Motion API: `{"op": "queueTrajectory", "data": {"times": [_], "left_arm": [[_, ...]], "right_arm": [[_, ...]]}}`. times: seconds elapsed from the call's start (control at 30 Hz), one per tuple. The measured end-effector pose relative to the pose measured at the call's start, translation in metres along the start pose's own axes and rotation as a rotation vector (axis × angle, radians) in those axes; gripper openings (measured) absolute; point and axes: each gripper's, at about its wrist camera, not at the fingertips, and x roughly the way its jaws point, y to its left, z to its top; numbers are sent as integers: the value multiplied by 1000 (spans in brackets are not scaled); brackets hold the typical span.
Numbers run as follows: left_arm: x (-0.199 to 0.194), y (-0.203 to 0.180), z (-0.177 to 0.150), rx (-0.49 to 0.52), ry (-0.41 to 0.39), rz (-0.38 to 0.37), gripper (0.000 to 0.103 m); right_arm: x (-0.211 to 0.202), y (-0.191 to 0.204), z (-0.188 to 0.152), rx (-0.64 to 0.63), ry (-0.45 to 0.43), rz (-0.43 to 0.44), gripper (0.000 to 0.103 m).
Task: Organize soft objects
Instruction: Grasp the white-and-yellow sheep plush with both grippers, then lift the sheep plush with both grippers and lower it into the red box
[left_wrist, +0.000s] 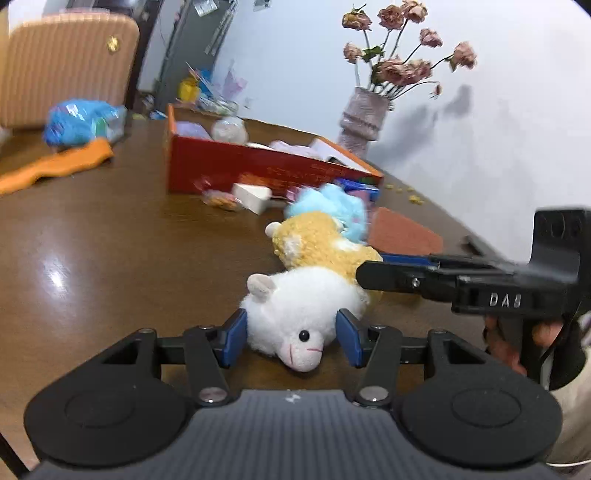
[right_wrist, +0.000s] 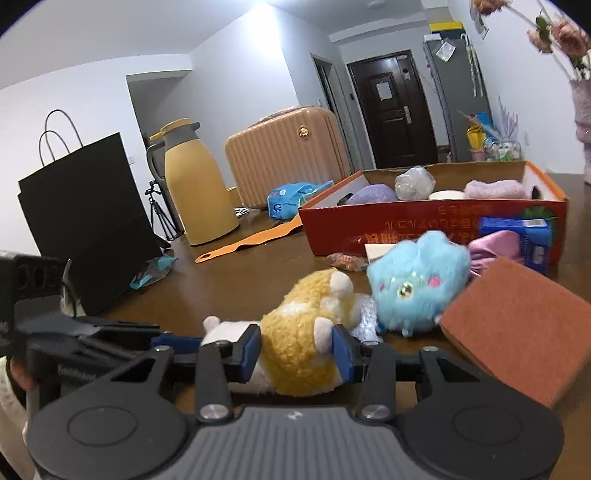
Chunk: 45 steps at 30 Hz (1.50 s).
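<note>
Brown tabletop (left_wrist: 110, 236) fills both views, a red box (left_wrist: 258, 166) at the far side. Held level and low, the left gripper (left_wrist: 291, 338) has its blue pads pressed against a white plush (left_wrist: 299, 314) whose snout points back toward the camera. Reaching across from the right, the right gripper (right_wrist: 295, 350) clamps the yellow plush (right_wrist: 299, 343), which lies lengthwise away from it, just short of a blue fluffy toy (right_wrist: 417, 280).

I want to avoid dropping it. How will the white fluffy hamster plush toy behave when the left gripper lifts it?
The white fluffy hamster plush toy will probably squash, since its pile bulges between the left gripper's blue pads. It looks light for its size. It may sag or slip, and could drag the touching yellow curly plush hamster.
</note>
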Motion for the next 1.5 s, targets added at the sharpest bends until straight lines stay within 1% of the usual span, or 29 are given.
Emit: {"op": "queueTrajectory", "data": {"times": [0.03, 0.1, 0.17, 0.23, 0.27, 0.37, 0.4, 0.5, 0.6, 0.67, 0.7, 0.73, 0.8, 0.87, 0.9, 0.97, 1.0, 1.07, 1.1, 1.13, 1.17, 1.2, 1.23, 1.27, 1.33, 1.37, 1.4, 1.43, 1.5], "left_arm": [[-1, 0, -1, -10, 0, -16, 53], [-3, -5, -5, -9, -4, -7, 53], [-3, -6, -5, -12, -33, 39, 53], [-5, -4, -5, -45, -78, 137, 57], [-6, -2, -4, -65, -82, 156, 57], [-19, 2, -2, -130, -95, 136, 63], [-23, -1, -2, -135, -103, 127, 68], [-25, -12, -1, -128, -114, 81, 78], [-11, -26, -2, -115, -96, 29, 79], [1, -31, -4, -106, -73, 5, 79], [6, -33, -5, -99, -63, 3, 76], [10, -31, -5, -92, -64, 23, 77], [9, -21, -2, -96, -79, 48, 78], [2, -8, 3, -138, -114, 118, 80], [-4, -2, 4, -154, -132, 154, 80], [-14, 3, 4, -181, -158, 202, 83], [-19, 2, 2, -189, -164, 196, 84], [-21, -5, -4, -174, -151, 144, 86], [-19, -9, -6, -161, -141, 123, 86], [-15, -13, -8, -152, -133, 115, 86], [-12, -15, -10, -148, -128, 115, 86], [-10, -15, -12, -153, -125, 117, 85], [-8, -14, -14, -169, -122, 120, 85], [-6, -10, -15, -194, -117, 119, 82], [-3, -3, -17, -236, -100, 110, 66], [-1, -1, -19, -242, -92, 97, 57], [-1, 0, -19, -243, -96, 96, 56], [-1, 1, -20, -246, -99, 98, 55], [-2, 2, -14, -252, -108, 83, 53]], "right_arm": [[-8, 3, -3, -5, -4, -9, 41], [-24, 12, -6, -22, -12, -13, 41], [-35, 19, -12, -25, 0, 12, 39], [-39, 29, -21, -25, 30, 71, 37], [-40, 37, -25, -42, 35, 98, 37], [-55, 48, -26, -74, -9, 107, 36], [-59, 44, -23, -61, -33, 92, 36], [-66, 21, -16, 11, -81, 17, 39], [-57, -1, -20, 71, -61, -39, 39], [-48, -8, -28, 98, -27, -42, 39], [-47, -8, -32, 108, -30, -15, 39], [-47, -8, -35, 118, -26, 24, 38], [-45, 3, -37, 78, 4, 143, 40], [-43, 18, -38, 15, 18, 214, 39], [-43, 23, -37, -6, 13, 223, 37], [-47, 22, -32, 0, -25, 209, 37], [-51, 17, -28, 13, -56, 188, 37], [-56, 6, -23, 22, -108, 107, 41], [-55, 3, -22, 20, -113, 68, 49], [-52, -2, -21, 20, -102, 30, 55], [-47, -6, -20, 21, -95, 16, 58], [-41, -9, -20, 21, -88, 15, 64], [-34, -9, -19, 16, -74, 22, 67], [-24, -11, -20, 7, -48, 29, 67], [-7, -10, -22, -8, 7, 32, 66], [-5, -9, -22, -18, 14, 29, 64], [-6, -7, -23, -24, 16, 36, 58], [-3, -6, -22, -23, 19, 36, 45], [-4, -3, -21, -19, 23, 24, 36]]}}
